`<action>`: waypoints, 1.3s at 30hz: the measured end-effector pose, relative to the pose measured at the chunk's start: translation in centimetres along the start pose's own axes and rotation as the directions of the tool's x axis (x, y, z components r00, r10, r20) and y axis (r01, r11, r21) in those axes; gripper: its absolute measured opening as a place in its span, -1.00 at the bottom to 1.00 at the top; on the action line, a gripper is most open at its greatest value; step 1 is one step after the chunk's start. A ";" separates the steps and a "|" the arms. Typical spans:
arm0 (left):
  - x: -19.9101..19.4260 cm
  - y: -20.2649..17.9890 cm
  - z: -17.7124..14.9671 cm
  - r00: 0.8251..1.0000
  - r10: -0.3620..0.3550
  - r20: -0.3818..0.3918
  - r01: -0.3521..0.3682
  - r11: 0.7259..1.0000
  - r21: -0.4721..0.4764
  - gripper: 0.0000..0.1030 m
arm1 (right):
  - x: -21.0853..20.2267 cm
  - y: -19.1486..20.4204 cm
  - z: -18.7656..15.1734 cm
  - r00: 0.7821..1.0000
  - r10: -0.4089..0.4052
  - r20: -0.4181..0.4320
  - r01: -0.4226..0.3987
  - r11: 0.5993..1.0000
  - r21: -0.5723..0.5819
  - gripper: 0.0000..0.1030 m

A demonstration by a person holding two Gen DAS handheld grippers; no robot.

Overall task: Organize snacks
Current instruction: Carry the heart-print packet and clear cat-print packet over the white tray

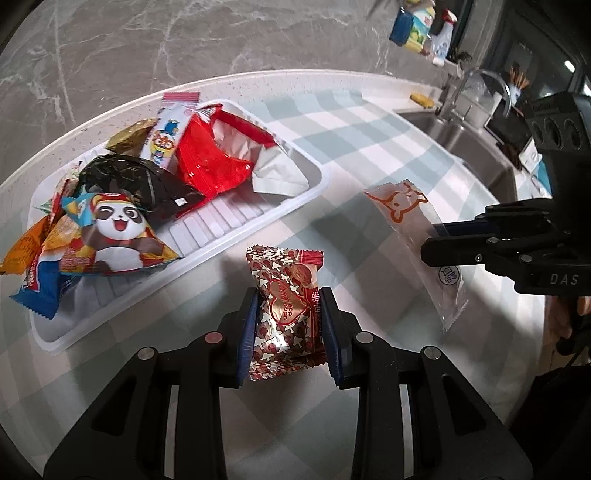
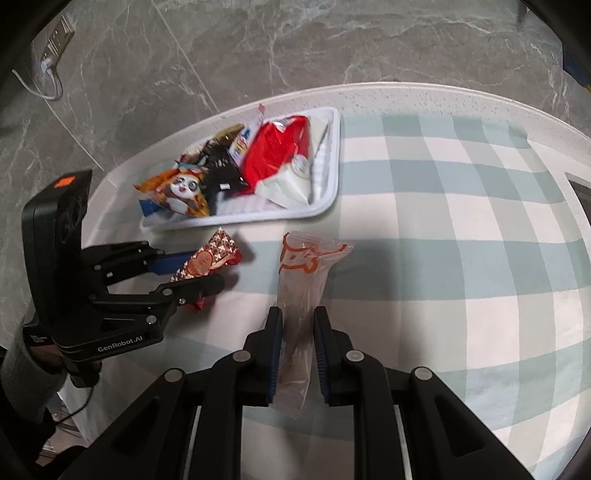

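Note:
My left gripper is shut on a red and silver heart-print snack packet, held just above the checked cloth in front of the white tray. The same packet and left gripper show in the right wrist view. My right gripper is shut on a clear packet with an orange animal print, right of the left gripper. In the left wrist view that clear packet hangs from the right gripper. The tray holds several snacks, among them a panda bag and a red bag.
The table wears a green and white checked cloth. A sink with a faucet lies at the far right, with bottles behind it. Grey marble floor lies beyond the table edge. A wall socket with a cable is far left.

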State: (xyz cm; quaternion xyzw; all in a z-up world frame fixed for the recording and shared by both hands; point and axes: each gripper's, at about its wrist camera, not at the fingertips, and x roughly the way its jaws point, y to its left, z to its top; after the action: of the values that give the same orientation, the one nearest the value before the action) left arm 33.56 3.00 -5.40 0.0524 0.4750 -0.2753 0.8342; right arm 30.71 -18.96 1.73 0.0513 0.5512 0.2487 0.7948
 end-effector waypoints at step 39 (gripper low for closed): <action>-6.8 12.4 7.3 0.977 0.157 0.145 -0.115 0.958 -0.262 -0.43 | 4.6 6.8 12.9 0.993 0.105 0.057 -0.090 0.972 -0.218 -0.63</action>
State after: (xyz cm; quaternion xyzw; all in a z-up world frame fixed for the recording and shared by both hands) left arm 42.76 13.72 2.00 -0.0441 0.4311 -0.1578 0.8873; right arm 41.25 -8.50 5.27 0.0006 0.4906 0.3435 0.8008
